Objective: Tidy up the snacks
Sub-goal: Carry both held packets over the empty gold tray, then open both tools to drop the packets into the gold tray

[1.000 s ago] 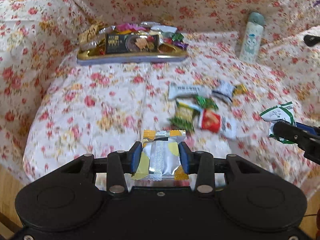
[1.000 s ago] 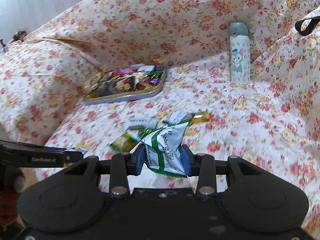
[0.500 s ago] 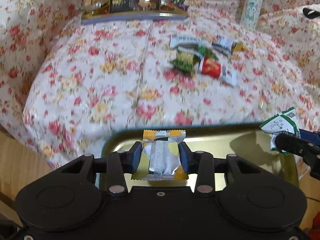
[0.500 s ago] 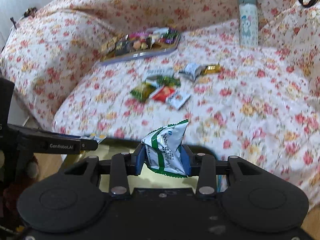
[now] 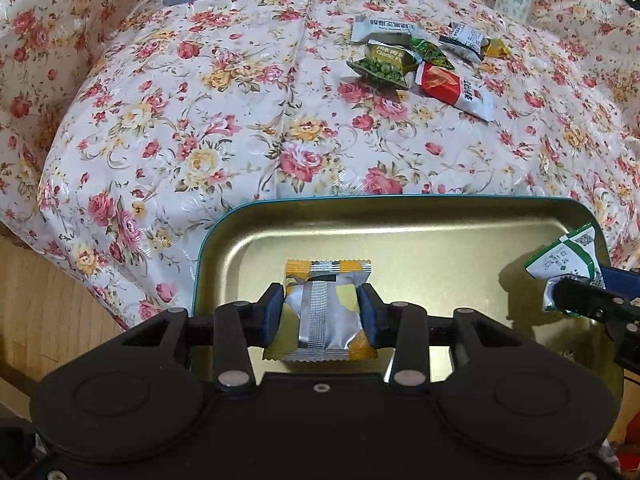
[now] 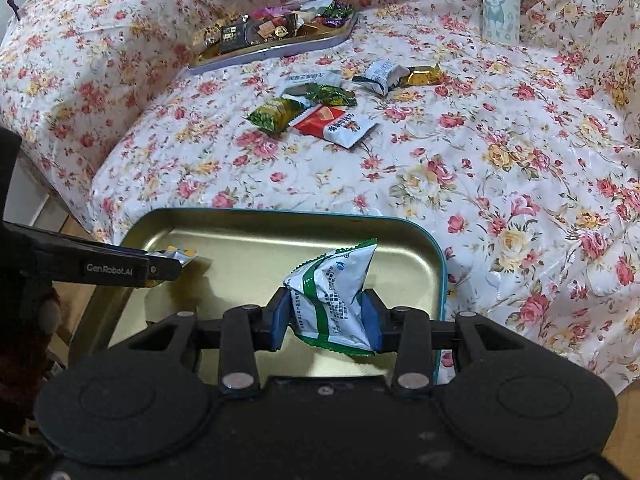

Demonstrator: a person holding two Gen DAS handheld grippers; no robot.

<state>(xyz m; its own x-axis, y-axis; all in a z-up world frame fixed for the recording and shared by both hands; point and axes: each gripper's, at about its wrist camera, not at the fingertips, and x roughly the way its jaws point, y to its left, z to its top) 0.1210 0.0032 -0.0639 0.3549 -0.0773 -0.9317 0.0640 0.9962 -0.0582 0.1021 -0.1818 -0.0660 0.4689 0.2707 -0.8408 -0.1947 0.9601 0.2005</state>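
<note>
Gold tin (image 5: 420, 236) beneath both grippers (each clamping a packet), loose snacks (image 6: 312, 108) beyond, bottle (image 6: 500, 4) behind.

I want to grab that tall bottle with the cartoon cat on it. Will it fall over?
Probably easy to tip: the bottle stands tall and narrow on the soft, rumpled floral cover. Its smooth sides look a bit slippery. It looks stiff, so it should not squash.

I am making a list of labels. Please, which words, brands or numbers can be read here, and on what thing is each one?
"GenRobot.AI": on the side of the left claw.
"Garlic F...", cut off: on the green pea packet.
Date stamp, partly legible, perhaps "2024 11 02": on the green-white packet in the right claw.
White bar, red packet: Chinese characters, too small to read.
Far tin: labels blurred.
</note>
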